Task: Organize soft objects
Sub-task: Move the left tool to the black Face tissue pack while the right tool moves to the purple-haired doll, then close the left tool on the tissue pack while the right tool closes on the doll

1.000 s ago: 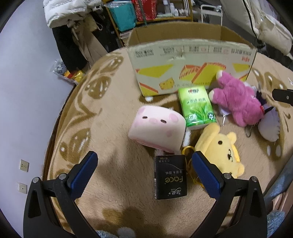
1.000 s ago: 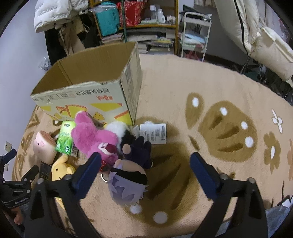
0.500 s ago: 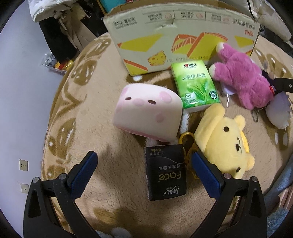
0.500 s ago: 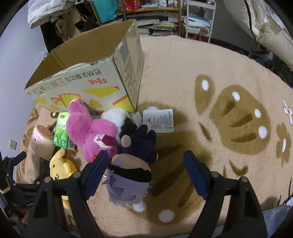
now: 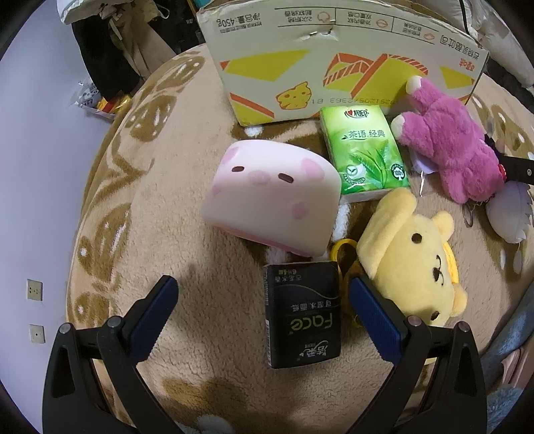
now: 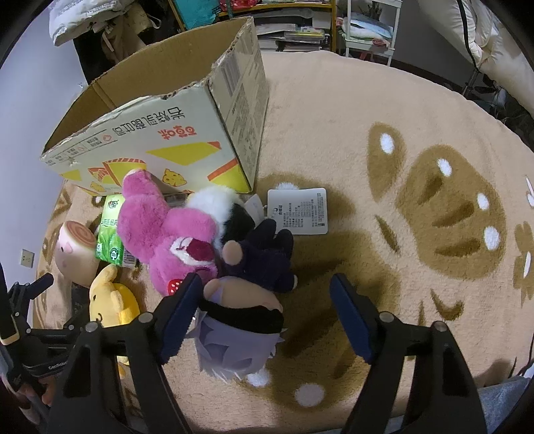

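My left gripper (image 5: 263, 297) is open, its fingers either side of a black tissue pack (image 5: 302, 312) on the rug. Beyond it lie a pink pig cushion (image 5: 272, 195), a green tissue pack (image 5: 363, 153), a yellow bear plush (image 5: 412, 263) and a magenta bear plush (image 5: 450, 150). My right gripper (image 6: 267, 297) is open over a purple-haired doll (image 6: 240, 330) in dark clothes; its left finger is beside the doll's head. The magenta bear (image 6: 167, 230), a black-and-white plush (image 6: 223, 207) and the yellow bear (image 6: 113, 300) lie to the left. An open cardboard box (image 6: 160, 133) stands behind them.
A beige rug with brown paw prints (image 6: 434, 213) stretches to the right. A white paper tag (image 6: 298, 210) lies beside the doll. Shelves, a white rack (image 6: 370, 26) and hanging clothes (image 5: 110, 40) stand behind the box. The grey wall (image 5: 33, 167) is at the left.
Both grippers have moved forward and down toward the toys. The left now brackets the black tissue pack; the right has come down around the purple-haired doll. Nothing has been gripped.
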Tool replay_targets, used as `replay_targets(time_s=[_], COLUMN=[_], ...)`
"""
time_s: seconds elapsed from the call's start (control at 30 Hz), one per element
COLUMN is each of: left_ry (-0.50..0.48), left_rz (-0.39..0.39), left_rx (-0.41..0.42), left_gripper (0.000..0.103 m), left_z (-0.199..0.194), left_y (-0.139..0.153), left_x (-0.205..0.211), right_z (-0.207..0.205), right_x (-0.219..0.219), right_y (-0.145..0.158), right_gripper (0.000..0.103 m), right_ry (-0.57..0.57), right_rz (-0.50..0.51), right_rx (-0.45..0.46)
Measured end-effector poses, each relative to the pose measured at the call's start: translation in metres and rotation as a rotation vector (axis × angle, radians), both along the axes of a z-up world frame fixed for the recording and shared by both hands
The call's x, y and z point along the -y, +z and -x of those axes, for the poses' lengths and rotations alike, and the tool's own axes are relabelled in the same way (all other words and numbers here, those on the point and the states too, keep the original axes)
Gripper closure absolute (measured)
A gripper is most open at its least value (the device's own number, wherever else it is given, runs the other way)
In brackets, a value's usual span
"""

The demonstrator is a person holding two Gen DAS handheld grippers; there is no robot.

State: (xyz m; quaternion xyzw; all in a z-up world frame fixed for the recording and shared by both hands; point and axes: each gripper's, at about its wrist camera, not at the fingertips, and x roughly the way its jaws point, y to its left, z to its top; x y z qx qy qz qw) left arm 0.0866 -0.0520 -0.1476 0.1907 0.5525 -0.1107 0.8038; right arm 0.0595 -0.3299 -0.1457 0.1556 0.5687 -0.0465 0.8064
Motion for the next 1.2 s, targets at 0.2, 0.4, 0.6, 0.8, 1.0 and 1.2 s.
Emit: replay_targets(time_s=[0.2,0.4,0.6,0.8,1.0,1.2], left_ry=[0.014,0.018,0.025,0.022,0.021,0.034], left_rz=[0.016,0.031,0.051,0.058,0.057,0.030], left_rx=[-0.030,-0.052,-0.077,-0.080,-0.079,-0.111], left_gripper=[0.001,0.007,0.012,0.014,0.014,0.016], left_z=[-0.0068,-0.0071,-0.0067,-0.0036,-0.0005,-0.0038], left_y=[-0.0051,-0.0072,-0.0075,-0.0051,-0.0032,-0.0112], left_x=[-0.0048,-0.0067,-0.0077,-0.0083,-0.0081,-0.0083], right_z=[-0.0003,-0.0027,-0.0032,-0.0028,-0.0019,-0.0036], right_x=[0.0026,0.0018,0.0041,0.0033,0.0060,0.0040], right_y=[-0.0005,-0.0041,-0.0048,-0.0032,-0.0029,-0.0060], right_gripper=[0.021,0.021,0.021,0.021,0.033,0.034], right_ry=[-0.009,0.001,-0.011,-0.009,-0.017,-0.011], right_rz=[-0.015,-0.024,-0.027,-0.022,-0.072,-0.084], right_rx=[0.000,-0.017,-0.014,-0.011,0.003,-0.011])
